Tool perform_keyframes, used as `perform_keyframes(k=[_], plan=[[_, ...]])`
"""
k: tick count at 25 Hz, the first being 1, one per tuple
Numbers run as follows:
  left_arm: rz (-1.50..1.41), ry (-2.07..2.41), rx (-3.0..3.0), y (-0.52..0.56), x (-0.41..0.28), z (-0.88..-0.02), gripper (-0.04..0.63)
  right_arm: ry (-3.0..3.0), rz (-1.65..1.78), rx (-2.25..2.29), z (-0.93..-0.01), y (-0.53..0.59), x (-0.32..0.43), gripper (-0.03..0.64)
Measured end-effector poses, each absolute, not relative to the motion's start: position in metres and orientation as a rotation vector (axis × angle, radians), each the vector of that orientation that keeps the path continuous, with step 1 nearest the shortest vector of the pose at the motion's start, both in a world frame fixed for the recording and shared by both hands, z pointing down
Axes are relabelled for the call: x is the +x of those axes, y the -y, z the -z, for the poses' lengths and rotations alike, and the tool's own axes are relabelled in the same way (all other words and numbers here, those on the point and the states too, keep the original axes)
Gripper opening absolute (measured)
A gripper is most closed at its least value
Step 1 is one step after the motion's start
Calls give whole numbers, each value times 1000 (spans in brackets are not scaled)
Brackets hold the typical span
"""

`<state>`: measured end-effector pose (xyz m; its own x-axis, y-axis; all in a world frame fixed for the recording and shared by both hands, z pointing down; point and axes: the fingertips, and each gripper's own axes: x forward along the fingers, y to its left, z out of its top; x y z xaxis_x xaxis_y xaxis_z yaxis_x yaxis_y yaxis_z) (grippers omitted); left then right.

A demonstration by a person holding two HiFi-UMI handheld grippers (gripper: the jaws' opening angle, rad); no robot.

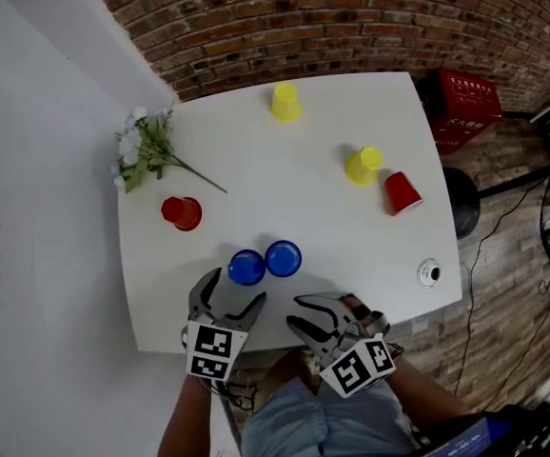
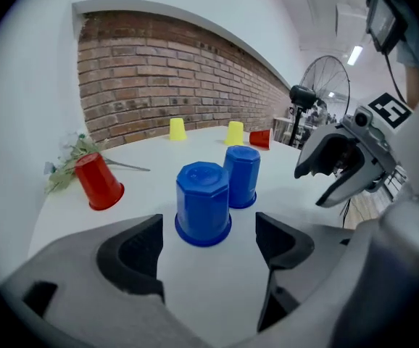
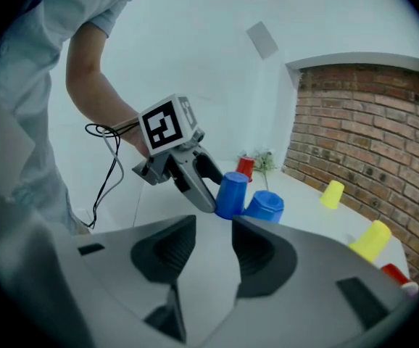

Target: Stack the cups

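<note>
You have not stacked any cups yet. All six are on the table (image 1: 256,174), none on top of another. The left blue cup (image 1: 246,268) and right blue cup (image 1: 283,258) sit side by side near you. The left red cup (image 1: 182,212), right red cup (image 1: 402,192), far yellow cup (image 1: 285,102) and near yellow cup (image 1: 363,166) are farther off. Your left gripper (image 1: 231,293) points down at the left blue cup with its jaws wide open, not touching it. Your right gripper (image 1: 296,314) hangs beside it, jaws a little apart, holding nothing.

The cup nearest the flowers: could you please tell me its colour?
The cup is red, clearest in the left gripper view.
</note>
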<state>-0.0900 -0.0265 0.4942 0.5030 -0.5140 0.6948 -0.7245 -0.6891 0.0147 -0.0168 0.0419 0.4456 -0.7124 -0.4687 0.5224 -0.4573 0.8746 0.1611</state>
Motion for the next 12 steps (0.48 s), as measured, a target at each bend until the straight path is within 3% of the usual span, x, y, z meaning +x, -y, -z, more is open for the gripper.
perform_keyframes(k=[6,8,9,12], plan=[[-741,1297,2274,4,-143,-469,401,2347,63,873,-416,-12,65,172],[-669,1354,2263,9,-149,-459,355,2287,54,976,-401,10,104,184],[-621,1385,2258,13,-151,-452,319,2269,40,1032,-392,22,121,189],[-465,1480,2244,31,-155,-433,95,2248,-16,1188,-371,58,167,206]])
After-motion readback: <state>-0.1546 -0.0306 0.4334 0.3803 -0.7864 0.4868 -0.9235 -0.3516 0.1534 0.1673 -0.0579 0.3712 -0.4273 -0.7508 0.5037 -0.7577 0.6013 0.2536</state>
